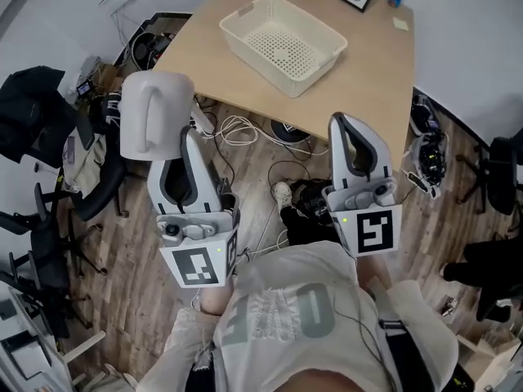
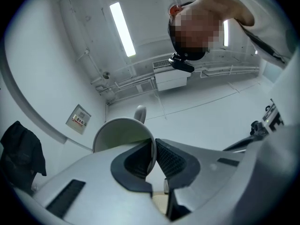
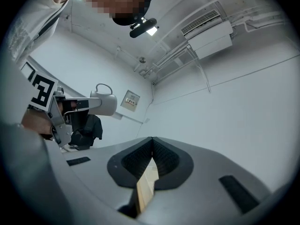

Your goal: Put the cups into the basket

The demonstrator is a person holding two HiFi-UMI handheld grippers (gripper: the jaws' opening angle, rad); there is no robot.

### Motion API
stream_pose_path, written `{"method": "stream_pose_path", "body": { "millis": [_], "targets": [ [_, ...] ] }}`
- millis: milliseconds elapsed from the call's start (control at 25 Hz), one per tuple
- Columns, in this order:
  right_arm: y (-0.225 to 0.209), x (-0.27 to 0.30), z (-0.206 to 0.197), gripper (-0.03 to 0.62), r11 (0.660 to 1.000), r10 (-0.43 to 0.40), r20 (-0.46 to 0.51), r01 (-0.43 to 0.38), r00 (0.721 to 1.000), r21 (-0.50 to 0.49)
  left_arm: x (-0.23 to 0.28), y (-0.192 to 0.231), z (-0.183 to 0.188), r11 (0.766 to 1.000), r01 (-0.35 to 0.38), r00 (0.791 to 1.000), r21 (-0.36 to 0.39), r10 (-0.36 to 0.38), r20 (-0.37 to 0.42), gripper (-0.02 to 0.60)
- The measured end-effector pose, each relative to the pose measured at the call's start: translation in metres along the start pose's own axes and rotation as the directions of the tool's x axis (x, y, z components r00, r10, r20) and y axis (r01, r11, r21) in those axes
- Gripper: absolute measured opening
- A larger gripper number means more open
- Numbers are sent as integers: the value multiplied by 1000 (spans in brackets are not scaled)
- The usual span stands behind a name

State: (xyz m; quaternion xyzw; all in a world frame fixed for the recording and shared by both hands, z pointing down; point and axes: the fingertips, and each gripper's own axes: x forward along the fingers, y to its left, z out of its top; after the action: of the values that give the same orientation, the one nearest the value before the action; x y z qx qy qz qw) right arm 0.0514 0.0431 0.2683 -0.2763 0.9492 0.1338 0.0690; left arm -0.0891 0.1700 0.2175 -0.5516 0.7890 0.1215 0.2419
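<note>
Head view: carrying step in hand, by judgement. The left tool [image 1: 183,137] clamps a white mug [image 1: 151,113] by its rim, one pad inside and one outside, above the floor and well short of the empty cream basket [image 1: 253,60] on the wooden surface [image 1: 368,64]. The right tool [image 1: 347,129] is closed on nothing. The next move calls for bringing the mug over the basket, lowering it, then releasing.

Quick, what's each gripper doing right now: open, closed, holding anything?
Left gripper: closed on the rim of the white cup.
Right gripper: closed, nothing between its jaws.
</note>
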Motion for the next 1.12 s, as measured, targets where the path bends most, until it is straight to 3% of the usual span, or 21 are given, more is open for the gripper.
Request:
{"method": "stream_pose_path", "body": {
  "millis": [280, 480, 600, 760, 1120],
  "targets": [
    [-64, 90, -12, -2, 999, -27, 13, 27, 1000, -21, 107, 13, -38, 1000, 4, 1000, 11, -4, 30, 34],
    [-100, 127, -30, -2, 998, -65, 9, 65, 998, 1, 148, 11, -63, 999, 36, 999, 12, -36, 24, 34],
    [-106, 148, -34, -2, 997, -70, 24, 71, 997, -33, 164, 16, -78, 997, 79, 997, 22, -79, -10, 34],
    [-102, 180, -49, -2, 998, -66, -12, 66, 998, 6, 191, 25, -114, 990, 141, 987, -19, -142, -74, 35],
    [-122, 263, -53, -2, 989, -141, 33, 142, 990, -50, 274, 53, -156, 972, 224, 974, -66, -225, -12, 34]
  ]
}}
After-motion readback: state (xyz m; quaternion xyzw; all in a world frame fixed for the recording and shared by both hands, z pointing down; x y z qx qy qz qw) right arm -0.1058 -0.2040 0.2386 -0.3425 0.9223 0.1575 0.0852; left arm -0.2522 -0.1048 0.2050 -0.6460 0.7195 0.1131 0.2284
